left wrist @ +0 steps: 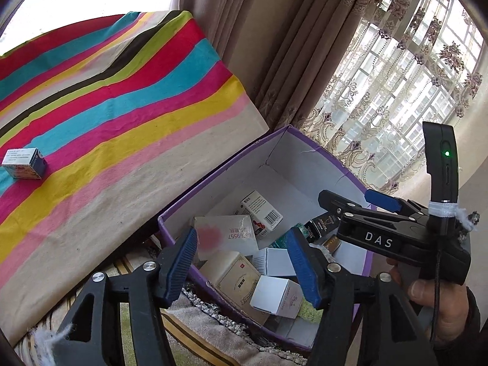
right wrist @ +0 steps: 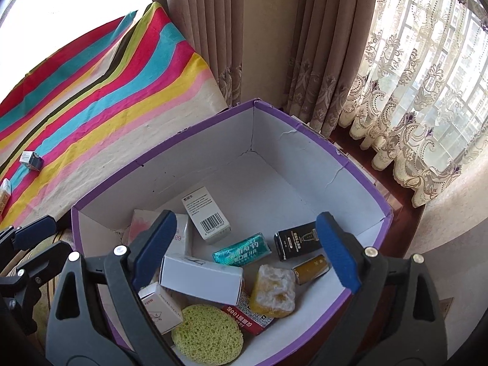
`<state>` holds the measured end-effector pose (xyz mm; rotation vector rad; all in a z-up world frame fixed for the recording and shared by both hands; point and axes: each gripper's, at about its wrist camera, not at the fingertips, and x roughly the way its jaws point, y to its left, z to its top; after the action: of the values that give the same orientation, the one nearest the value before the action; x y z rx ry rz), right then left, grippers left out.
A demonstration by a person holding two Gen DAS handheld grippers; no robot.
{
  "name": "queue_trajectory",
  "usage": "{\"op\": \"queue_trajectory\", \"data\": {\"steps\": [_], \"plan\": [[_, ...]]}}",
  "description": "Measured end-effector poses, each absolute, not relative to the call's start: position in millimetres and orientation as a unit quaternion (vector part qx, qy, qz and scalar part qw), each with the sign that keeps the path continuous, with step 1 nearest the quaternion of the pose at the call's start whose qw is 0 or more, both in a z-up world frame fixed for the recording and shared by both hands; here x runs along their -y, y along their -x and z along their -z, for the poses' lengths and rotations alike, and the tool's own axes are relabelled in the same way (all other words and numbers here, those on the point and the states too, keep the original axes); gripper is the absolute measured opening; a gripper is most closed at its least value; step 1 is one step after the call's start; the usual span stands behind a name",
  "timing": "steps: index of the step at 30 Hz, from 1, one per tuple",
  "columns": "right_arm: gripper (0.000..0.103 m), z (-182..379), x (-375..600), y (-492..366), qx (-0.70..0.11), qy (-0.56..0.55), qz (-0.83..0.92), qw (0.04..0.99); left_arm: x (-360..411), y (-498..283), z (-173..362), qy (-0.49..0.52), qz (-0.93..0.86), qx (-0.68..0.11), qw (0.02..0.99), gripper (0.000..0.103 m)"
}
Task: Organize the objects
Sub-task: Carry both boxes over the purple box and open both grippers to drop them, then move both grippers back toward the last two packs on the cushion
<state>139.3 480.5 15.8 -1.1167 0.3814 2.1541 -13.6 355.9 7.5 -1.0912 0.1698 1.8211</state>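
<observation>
A purple cardboard box (right wrist: 195, 131) with a white inside stands beside the striped table and holds several small items: a white barcode carton (right wrist: 207, 213), a green packet (right wrist: 241, 250), a black carton (right wrist: 297, 239), a yellow sponge block (right wrist: 274, 289) and a round green sponge (right wrist: 207, 332). My right gripper (right wrist: 247, 251) hovers open over them with nothing between its pads. My left gripper (left wrist: 241, 267) is open above the box's (left wrist: 213, 180) near corner, also without anything in it. On the striped cloth a small blue-and-white carton (left wrist: 24, 167) lies alone.
The striped cloth (left wrist: 122, 91) covers a raised surface to the left of the box. Beige curtains (right wrist: 268, 45) and a lace curtain (right wrist: 421, 106) hang behind, before a window. A person's hand (left wrist: 439, 305) grips the right tool. Another packet (right wrist: 4, 196) lies at the cloth's left edge.
</observation>
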Motion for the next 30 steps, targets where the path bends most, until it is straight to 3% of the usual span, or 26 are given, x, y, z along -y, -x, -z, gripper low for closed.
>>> {"op": "queue_trajectory", "data": {"steps": [13, 30], "plan": [[0.094, -20.1, -448.6, -116.1, -0.152, 0.428, -0.841, 0.295, -321.2, 38.1, -6.8, 0.455, -0.768, -0.04, 0.449, 0.063], [0.095, -23.5, -374.2, -60.5, -0.138, 0.441, -0.864, 0.202, -218.6, 91.3, -1.3, 0.466, -0.81, 0.035, 0.353, 0.067]]}}
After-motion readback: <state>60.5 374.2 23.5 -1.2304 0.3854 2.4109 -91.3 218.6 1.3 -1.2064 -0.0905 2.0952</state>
